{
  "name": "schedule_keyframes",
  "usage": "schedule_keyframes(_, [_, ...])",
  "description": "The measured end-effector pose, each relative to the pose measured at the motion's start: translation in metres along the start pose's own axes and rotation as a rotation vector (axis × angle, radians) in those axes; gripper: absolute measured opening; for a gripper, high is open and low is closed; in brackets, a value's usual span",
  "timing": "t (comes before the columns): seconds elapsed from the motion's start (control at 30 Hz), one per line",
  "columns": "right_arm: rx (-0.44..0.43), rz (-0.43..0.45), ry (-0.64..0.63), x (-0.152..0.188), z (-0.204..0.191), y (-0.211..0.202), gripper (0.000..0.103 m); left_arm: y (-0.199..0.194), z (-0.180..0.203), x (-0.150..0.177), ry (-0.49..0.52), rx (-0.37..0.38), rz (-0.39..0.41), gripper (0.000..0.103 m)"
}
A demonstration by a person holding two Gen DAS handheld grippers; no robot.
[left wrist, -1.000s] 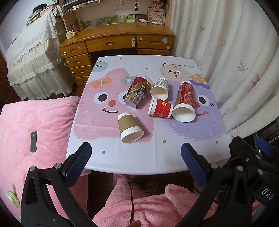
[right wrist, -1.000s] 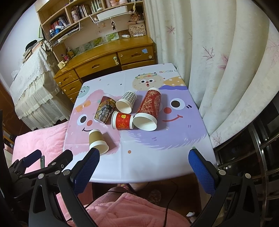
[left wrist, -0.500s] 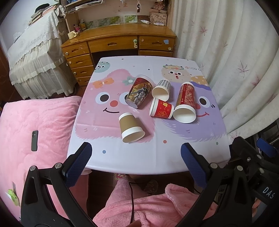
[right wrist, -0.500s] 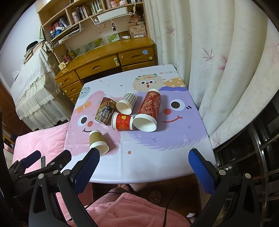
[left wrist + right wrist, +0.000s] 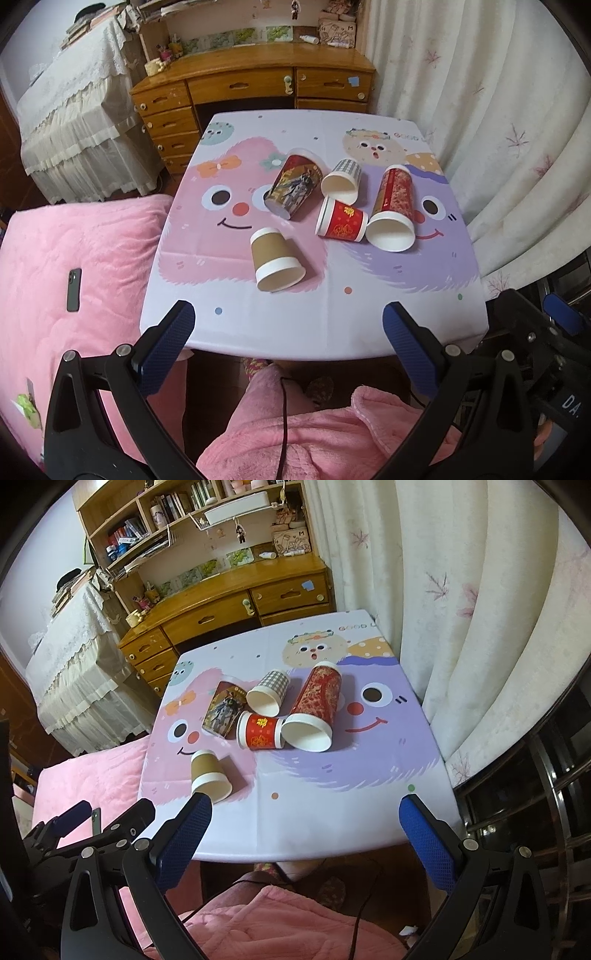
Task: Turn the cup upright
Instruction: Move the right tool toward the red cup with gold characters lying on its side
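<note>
1. Both views show the cups a little lower and nearer than a second ago, so the two grippers have eased toward the worktop [image 5: 314, 325]; no cup has shifted.
2. Left gripper [image 5: 288, 325]: its jaws are spread wide and hold nothing. It hangs over the near edge of the worktop, apart from every cup.
3. Brown cup [image 5: 275, 258]: it lies on its side, alone, nearest to the near edge. Its white-rimmed mouth faces the person and its base points away, so the long axis runs roughly along the left gripper's line of sight, tilted a little to the right. It sits almost straight ahead of that gripper, just left of centre between the fingers.
4. Picture cup [image 5: 293, 184], checked cup [image 5: 341, 181], red cup [image 5: 341, 223] and tall cup [image 5: 393, 206]: all lie on their sides in a tight cluster farther back, the red cup touching the tall cup's rim.
5. Right gripper [image 5: 303, 812]: also spread wide and empty, over the near edge. In its view the brown cup [image 5: 208, 777] lies by its left finger [image 5: 184, 834], off to the side.
6. My judgement: the left gripper is the better placed for the brown cup. Since the mouth faces it, the fingers would need to close across the cup's sides, then swing the mouth up.
</note>
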State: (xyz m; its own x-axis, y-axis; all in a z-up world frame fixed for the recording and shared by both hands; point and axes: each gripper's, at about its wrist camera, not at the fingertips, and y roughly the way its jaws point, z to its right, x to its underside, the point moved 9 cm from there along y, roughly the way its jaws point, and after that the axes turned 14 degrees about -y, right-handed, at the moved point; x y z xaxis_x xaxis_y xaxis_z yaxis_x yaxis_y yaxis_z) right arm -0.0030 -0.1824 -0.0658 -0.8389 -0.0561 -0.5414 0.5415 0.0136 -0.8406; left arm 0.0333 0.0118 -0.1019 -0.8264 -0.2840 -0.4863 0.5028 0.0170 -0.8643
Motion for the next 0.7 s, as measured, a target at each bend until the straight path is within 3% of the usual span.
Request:
schedule_keyframes(0.3, [-0.033, -0.054, 0.019, 0.001, 0.007, 0.009, 0.103, 0.014, -0.002, -0.009, -0.064, 0.032, -0.078, 0.101])
schedule_keyframes(0.53, [-0.024, -0.084, -0.012, -0.004, 0.012, 0.039, 0.103, 0.06, 0.006, -0.015, -0.197, 0.085, -0.244, 0.101])
schedule_keyframes(0.7, [0.014, -0.056, -0.054, -0.024, 0.021, 0.069, 0.103, 0.109, 0.02, -0.019, -0.341, 0.116, -0.381, 0.094])
